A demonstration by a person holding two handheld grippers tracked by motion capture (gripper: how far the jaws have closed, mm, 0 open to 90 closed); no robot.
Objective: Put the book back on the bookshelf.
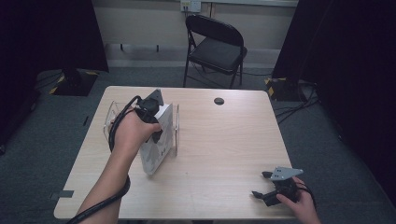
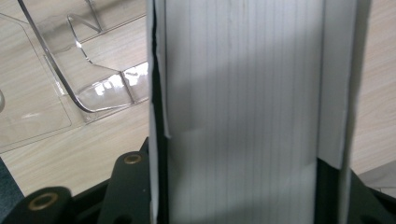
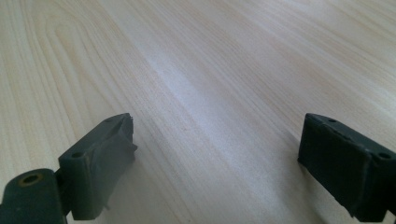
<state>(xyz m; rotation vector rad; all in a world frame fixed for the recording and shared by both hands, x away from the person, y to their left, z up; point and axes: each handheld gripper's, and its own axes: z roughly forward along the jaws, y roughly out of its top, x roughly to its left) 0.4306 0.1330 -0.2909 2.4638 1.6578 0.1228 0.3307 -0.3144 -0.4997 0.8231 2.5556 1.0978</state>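
White book (image 1: 156, 149) stands on edge on the left half of our wooden table (image 1: 224, 149), its page block (image 2: 243, 112) facing the left gripper view between two thin covers. We hold it with our left gripper (image 1: 154, 122), which comes down on its upper edge; the black jaws sit against the two covers, clamped on the book's thickness. Just beside the book, touching or nearly so, stands a clear plastic holder (image 1: 176, 126), whose curved transparent walls (image 2: 88, 88) show in the left gripper view on the bare wood next to the book.

Well apart, near the front right corner of the table, our right gripper (image 1: 261, 184) rests low over the wood, its jaws spread wide with nothing between them (image 3: 215, 154). Beyond the far edge of the table a black folding chair (image 1: 215, 46) stands on the grey carpet.
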